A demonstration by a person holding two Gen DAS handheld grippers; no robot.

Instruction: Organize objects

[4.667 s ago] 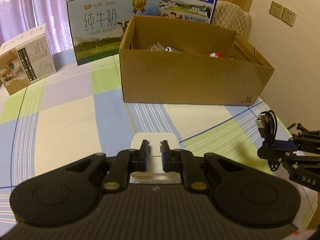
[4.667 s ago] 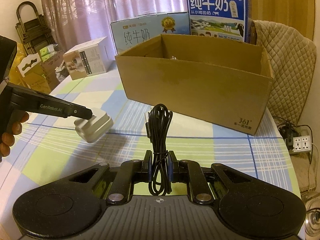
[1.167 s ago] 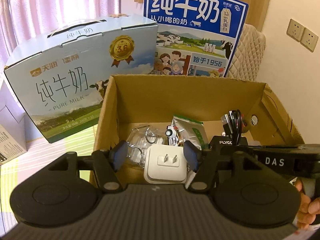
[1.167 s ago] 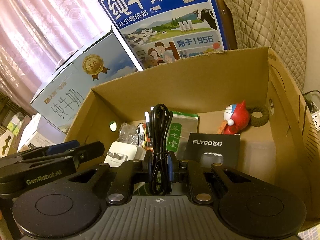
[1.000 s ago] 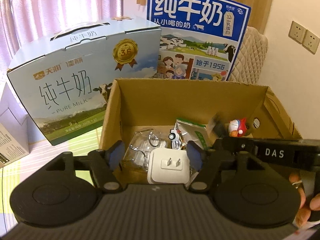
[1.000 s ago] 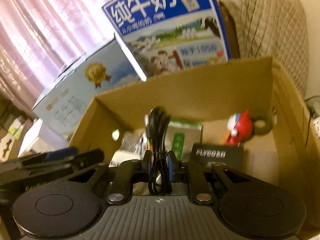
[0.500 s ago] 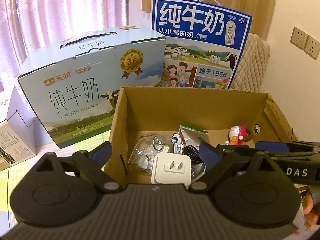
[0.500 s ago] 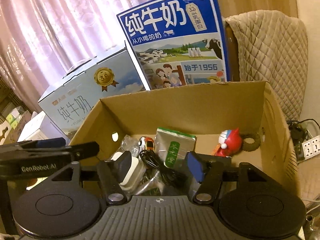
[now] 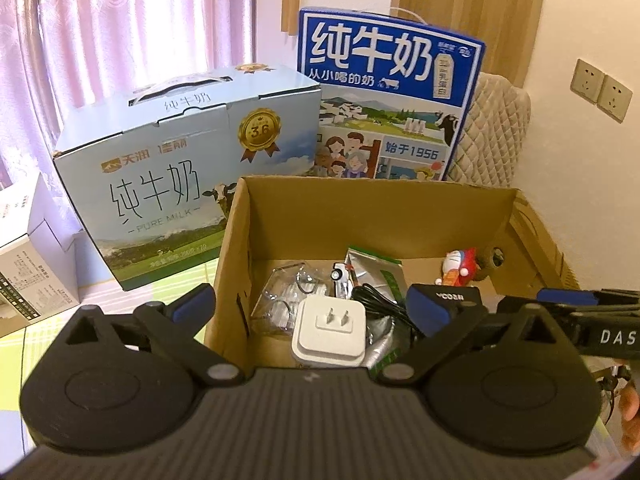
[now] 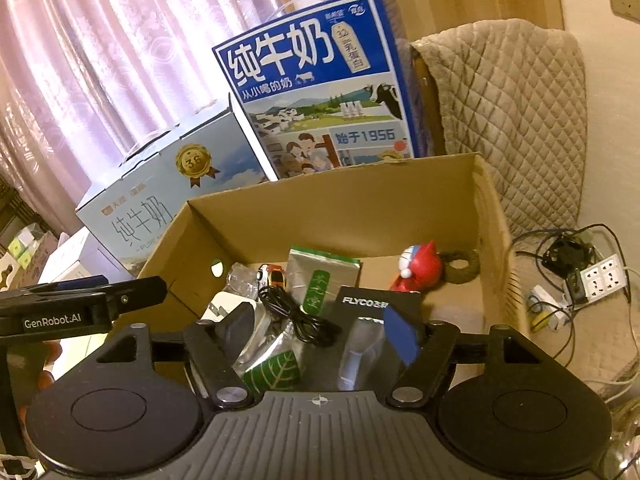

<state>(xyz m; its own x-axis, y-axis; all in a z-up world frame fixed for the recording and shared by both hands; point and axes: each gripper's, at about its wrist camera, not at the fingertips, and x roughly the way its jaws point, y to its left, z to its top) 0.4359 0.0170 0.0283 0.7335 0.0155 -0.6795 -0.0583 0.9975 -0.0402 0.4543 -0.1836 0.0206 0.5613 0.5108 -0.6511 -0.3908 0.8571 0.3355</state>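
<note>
The white plug adapter (image 9: 329, 332) lies prongs-up inside the cardboard box (image 9: 376, 216), low in the middle of the left wrist view, free of the left tongs (image 9: 311, 307). Those tongs hang above the box, their jaws opening and already very wide — the adapter sits below the gap, with neither blue pad touching it. Just right of the adapter lies the coiled black cable (image 9: 380, 300), resting on a silver-and-green packet (image 9: 378, 268).

In the right wrist view the cable (image 10: 296, 316) sits at the centre of the frame on that packet (image 10: 320, 276), loose between the spread fingers of the right tongs (image 10: 320, 330); these jaws are also opening, with nothing pressed between the pads. A black FLYCO package (image 10: 376, 304) lies right of the cable, a red-and-blue cartoon figure (image 10: 420, 266) and a brown ring (image 10: 464, 266) sit toward the far right corner of the box, and a small toy car (image 10: 274, 274) and a clear plastic bag (image 10: 242, 280) lie at the left.

Behind the box stand a pale blue milk carton (image 9: 184, 184) at the left and a dark blue milk carton (image 9: 384, 108) upright at upper centre. The worktop (image 9: 40, 344) — covered by a checked cloth — shows at lower left of the left wrist view.
</note>
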